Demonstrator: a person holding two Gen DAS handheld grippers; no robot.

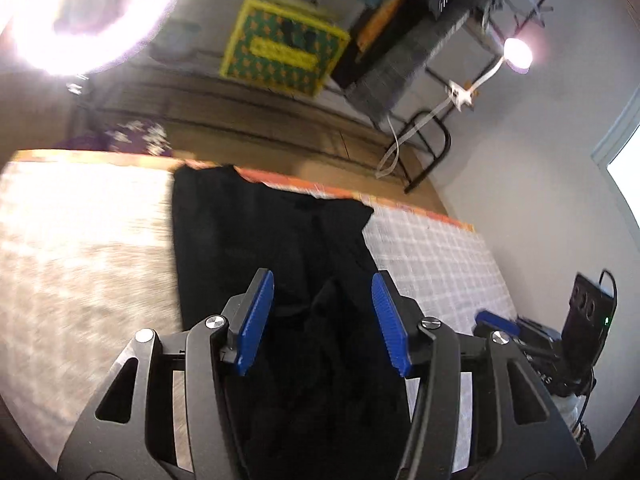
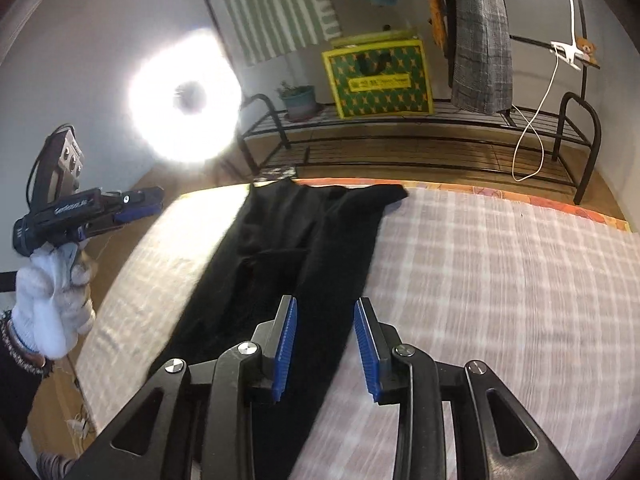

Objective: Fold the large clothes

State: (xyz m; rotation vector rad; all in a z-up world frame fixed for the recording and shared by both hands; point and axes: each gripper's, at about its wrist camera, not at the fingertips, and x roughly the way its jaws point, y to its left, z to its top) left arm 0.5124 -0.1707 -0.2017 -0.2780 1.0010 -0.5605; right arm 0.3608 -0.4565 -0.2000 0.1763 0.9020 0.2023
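A long black garment (image 1: 272, 240) lies stretched along the checked bed cover (image 1: 80, 248), reaching the far edge of the bed. My left gripper (image 1: 322, 312) is open and empty, hovering over the garment's near part. In the right wrist view the same garment (image 2: 296, 248) runs away from me over the bed cover (image 2: 500, 280). My right gripper (image 2: 325, 340) is open and empty above the garment's near end. The left gripper (image 2: 140, 204) shows at the left of that view, held in a white-gloved hand off the bed's side. The right gripper's blue tip (image 1: 494, 320) shows at the right of the left wrist view.
A black metal rack (image 2: 420, 136) stands beyond the bed with a yellow-green bag (image 2: 378, 78), a potted plant (image 2: 298, 100) and hanging clothes (image 2: 480, 40). A bright ring light (image 2: 186, 96) glares at the left. A white cable (image 2: 532, 136) hangs over the rack.
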